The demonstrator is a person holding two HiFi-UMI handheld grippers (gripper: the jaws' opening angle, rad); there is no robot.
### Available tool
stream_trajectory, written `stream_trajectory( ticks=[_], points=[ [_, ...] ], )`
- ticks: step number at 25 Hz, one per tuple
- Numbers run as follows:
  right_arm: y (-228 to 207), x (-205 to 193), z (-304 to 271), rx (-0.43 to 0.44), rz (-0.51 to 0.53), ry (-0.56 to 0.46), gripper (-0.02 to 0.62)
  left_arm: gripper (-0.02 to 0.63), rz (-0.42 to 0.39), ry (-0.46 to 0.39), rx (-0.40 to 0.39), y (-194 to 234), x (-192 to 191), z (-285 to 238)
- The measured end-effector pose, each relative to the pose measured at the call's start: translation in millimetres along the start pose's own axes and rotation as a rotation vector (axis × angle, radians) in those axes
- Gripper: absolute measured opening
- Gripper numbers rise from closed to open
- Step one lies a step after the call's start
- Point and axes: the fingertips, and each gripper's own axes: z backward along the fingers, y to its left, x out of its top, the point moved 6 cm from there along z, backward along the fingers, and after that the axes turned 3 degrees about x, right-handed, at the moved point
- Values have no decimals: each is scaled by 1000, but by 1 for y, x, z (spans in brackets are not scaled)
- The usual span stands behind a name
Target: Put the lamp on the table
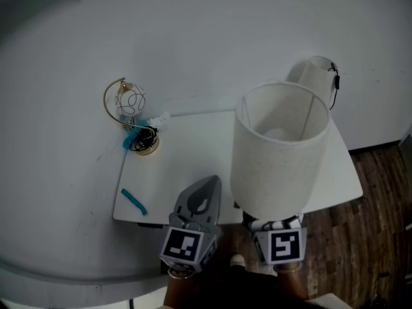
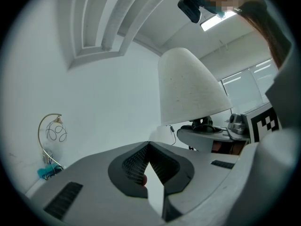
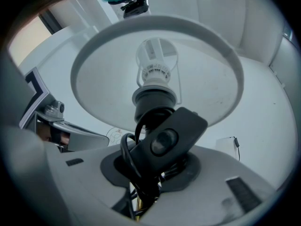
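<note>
Behind everything is a big white wall, and a white bench is pushed up against it. At the right is a bit of dark wood floor. You are holding the lamp in your right gripper. It is up in the air with its big white shade over the near edge of the bench, toward the near right corner. The shade's open top faces up at you. The right gripper's fingers are closed on the lamp just under the bulb holder, and the black wire and its black switch are bunched up there too. You cannot see the lamp's foot. Your left gripper is just left of the lamp, over the middle of the near edge. Its fingers are shut tight at the tips with nothing in them. Past the far right corner, by the wall, is a smaller white round thing with a black wire on it. At the far left corner is a gold wire hoop with a wire ball inside, on a small round foot. Close by, on the far edge, lies a little white plug. A small blue strip lies by the near left corner.
</note>
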Motion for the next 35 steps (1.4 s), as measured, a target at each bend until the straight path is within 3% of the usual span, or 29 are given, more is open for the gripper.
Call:
stream_trajectory(
  ticks=[35],
  points=[
    [-28, -51, -53, 51, -11, -1, 112, 0, -3, 19, 56, 22, -15, -51]
  ],
)
